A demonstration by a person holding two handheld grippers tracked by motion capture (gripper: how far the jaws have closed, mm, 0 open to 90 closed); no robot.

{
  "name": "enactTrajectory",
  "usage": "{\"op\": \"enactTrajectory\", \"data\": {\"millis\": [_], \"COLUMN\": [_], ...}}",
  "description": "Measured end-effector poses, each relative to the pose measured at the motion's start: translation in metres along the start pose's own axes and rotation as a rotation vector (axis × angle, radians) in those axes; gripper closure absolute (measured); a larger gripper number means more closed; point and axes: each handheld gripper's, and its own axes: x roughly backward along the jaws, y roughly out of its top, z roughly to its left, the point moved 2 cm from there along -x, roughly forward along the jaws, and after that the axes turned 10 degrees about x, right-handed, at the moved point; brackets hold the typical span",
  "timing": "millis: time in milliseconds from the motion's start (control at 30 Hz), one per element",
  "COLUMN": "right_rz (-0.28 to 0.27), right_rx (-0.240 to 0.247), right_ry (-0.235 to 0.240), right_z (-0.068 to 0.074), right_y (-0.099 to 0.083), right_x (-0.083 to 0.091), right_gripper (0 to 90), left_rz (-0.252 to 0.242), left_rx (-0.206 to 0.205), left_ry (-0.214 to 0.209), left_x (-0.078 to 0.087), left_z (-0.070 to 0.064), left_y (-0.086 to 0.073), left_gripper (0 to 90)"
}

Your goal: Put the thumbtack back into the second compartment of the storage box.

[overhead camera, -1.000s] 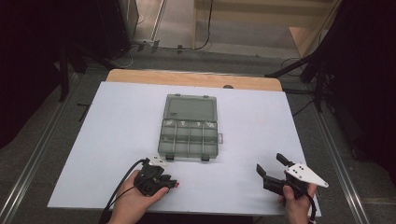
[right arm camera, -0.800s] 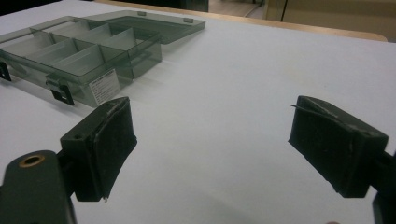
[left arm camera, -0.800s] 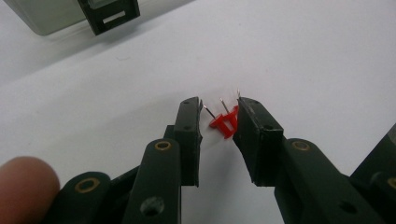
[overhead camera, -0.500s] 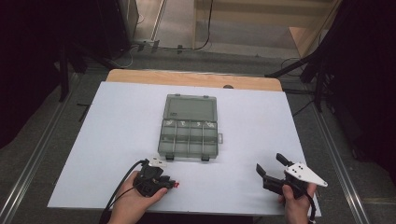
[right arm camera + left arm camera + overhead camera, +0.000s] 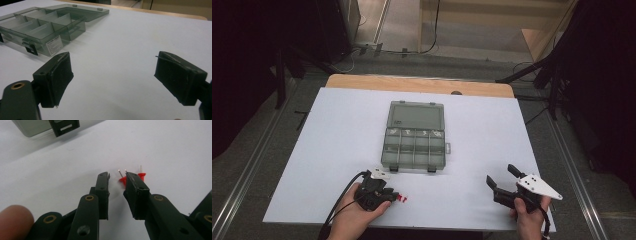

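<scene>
The left gripper (image 5: 117, 176) sits low on the sheet (image 5: 337, 130), jaws slightly parted and holding nothing, with red pins (image 5: 122, 180) lying just past its tips at about 1 o'clock. The right gripper (image 5: 502, 179) hovers wide open at the sheet's 5 o'clock. The open box (image 5: 414, 145) lies mid-sheet.

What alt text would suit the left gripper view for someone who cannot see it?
Two black jaws of the left tool stand slightly apart over a white table, with red pushpins lying just past their tips. A corner of a grey box sits at upper left.
</scene>
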Motion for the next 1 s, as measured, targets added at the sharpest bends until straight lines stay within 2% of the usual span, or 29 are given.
{"op": "enactTrajectory", "data": {"millis": [233, 367, 667, 833, 867, 1000], "right_rz": [0.004, 0.002, 0.003, 0.001, 0.001, 0.001], "right_rx": [0.000, 0.003, -0.004, -0.005, -0.005, -0.003], "right_ry": [-0.001, -0.003, -0.002, -0.004, -0.004, -0.004], "right_z": [0.0003, -0.0006, -0.0010, -0.0012, -0.0013, -0.0017], "right_y": [-0.0002, -0.0006, -0.0009, -0.0008, -0.0008, -0.0010], "right_x": [-0.0004, -0.0006, 0.0000, 0.0001, 0.0002, 0.0000], "right_gripper": [14.5, 14.5, 14.5, 14.5, 14.5, 14.5], "left_rz": [0.001, -0.014, 0.001, 0.000, 0.001, -0.001], "left_rx": [0.016, 0.027, 0.029, 0.025, 0.022, 0.027], "left_ry": [-0.033, -0.025, -0.030, -0.009, 0.000, -0.001], "left_x": [-0.0025, -0.0032, -0.0057, -0.0061, -0.0058, -0.0055], "left_z": [-0.0025, -0.0022, -0.0029, -0.0022, -0.0016, 0.0006], "left_y": [0.0018, 0.0040, 0.0026, 0.0020, 0.0016, 0.0009], "left_gripper": [72.2, 72.1, 72.1, 72.3, 74.5, 75.3]}}
